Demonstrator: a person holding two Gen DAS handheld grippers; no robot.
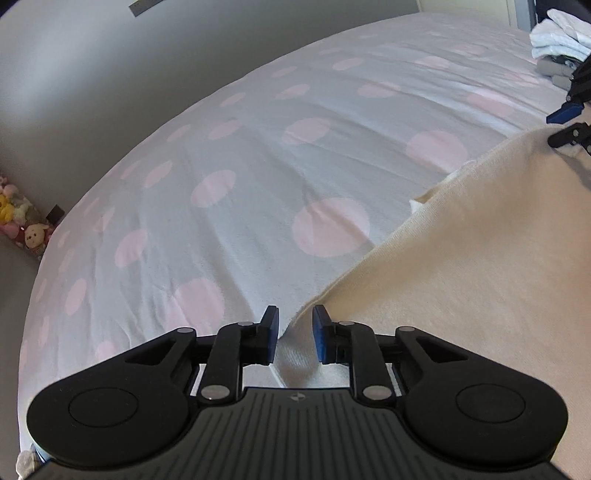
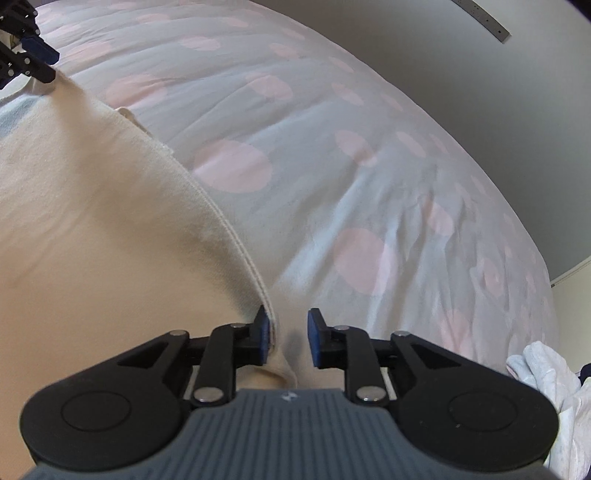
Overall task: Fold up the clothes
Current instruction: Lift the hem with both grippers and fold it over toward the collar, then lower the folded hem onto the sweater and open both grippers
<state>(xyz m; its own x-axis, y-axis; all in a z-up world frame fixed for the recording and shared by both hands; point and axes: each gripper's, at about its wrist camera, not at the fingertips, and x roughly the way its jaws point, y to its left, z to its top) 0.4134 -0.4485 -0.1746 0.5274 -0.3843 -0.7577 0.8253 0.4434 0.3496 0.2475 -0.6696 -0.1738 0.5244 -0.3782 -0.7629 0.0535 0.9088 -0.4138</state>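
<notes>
While my left gripper (image 1: 294,334) stands slightly spread over the cream garment (image 1: 461,277), pinching nothing, the cloth's edge lies loose between its pads on the dotted bedspread (image 1: 221,166), with folded clothes (image 1: 559,33) stacked at the bed's far corner. In the right view, my right gripper (image 2: 287,338) is parted too, the ribbed hem just beside its left pad. I judge a fold just laid; next I must regrip for another.

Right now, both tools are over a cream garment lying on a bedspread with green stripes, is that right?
Not quite: the bedspread has pink dots, not green stripes, as the left wrist view shows. The rest holds: the left tool and the right tool are both over the cream garment lying on it.
</notes>
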